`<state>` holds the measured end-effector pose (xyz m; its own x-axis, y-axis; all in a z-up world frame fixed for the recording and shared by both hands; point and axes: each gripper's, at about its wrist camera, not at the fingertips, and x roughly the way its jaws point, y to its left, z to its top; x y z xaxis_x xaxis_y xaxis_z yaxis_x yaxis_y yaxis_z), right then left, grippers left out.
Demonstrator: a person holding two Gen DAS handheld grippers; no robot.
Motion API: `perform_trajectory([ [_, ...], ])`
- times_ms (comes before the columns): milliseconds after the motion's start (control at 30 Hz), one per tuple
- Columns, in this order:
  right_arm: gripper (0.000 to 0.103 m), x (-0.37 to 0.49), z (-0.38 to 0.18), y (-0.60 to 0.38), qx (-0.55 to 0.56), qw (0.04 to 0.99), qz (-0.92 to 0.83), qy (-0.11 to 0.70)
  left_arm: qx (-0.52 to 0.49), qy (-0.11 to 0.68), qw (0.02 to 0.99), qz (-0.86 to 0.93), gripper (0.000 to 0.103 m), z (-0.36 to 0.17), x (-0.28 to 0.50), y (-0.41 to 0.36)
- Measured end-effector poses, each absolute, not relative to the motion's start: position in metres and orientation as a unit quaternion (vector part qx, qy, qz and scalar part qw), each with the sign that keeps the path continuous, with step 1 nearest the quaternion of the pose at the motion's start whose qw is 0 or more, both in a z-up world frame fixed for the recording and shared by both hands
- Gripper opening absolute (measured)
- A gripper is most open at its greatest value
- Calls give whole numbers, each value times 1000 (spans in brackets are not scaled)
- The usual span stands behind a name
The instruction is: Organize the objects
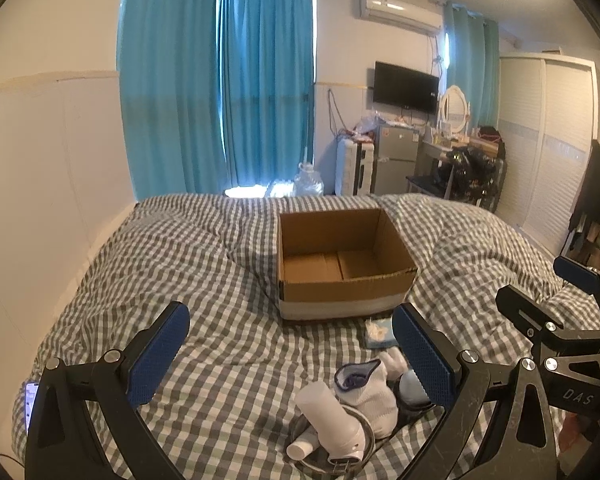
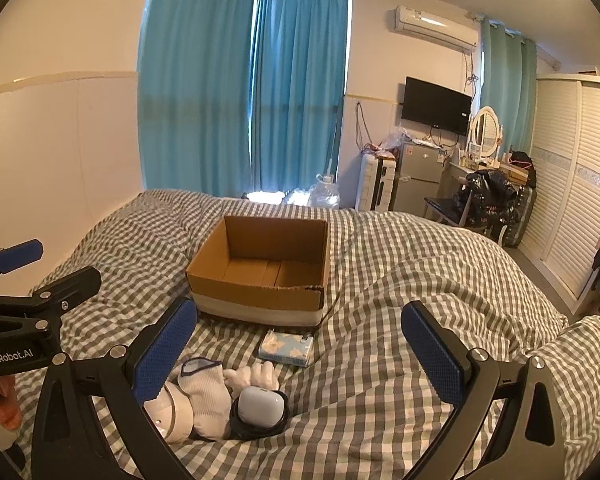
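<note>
An open, empty cardboard box (image 1: 342, 264) sits on the checked bed; it also shows in the right wrist view (image 2: 260, 270). In front of it lies a blue tissue pack (image 2: 287, 346) (image 1: 378, 332). Nearer me is a small pile: a white sock (image 1: 366, 390) (image 2: 206, 390), a white tube (image 1: 332, 424), a pale blue earbud case (image 2: 260, 406) on a black ring, and a white plush piece (image 2: 256, 376). My left gripper (image 1: 290, 354) is open and empty above the pile. My right gripper (image 2: 300, 354) is open and empty, to the right of the pile.
The checked duvet (image 2: 400, 272) covers the whole bed. A white wall (image 1: 40, 180) runs along the left. Blue curtains (image 1: 220, 88), a water jug (image 2: 324, 196), a fridge (image 2: 418, 176), a dressing table and a wardrobe (image 2: 580, 200) stand beyond the bed. A phone (image 1: 31, 400) lies at the left edge.
</note>
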<state>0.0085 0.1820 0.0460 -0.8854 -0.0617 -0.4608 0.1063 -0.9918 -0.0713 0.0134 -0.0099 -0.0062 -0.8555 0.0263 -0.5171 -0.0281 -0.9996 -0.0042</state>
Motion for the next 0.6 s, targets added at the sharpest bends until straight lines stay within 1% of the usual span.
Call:
perform_trajectory([
  [267, 103, 0, 31, 182, 260, 46, -963, 51, -307, 10, 18, 952, 103, -28, 3, -7],
  [600, 103, -17, -5, 186, 318, 57, -945, 50, -377, 33, 31, 925, 103, -75, -7, -3],
])
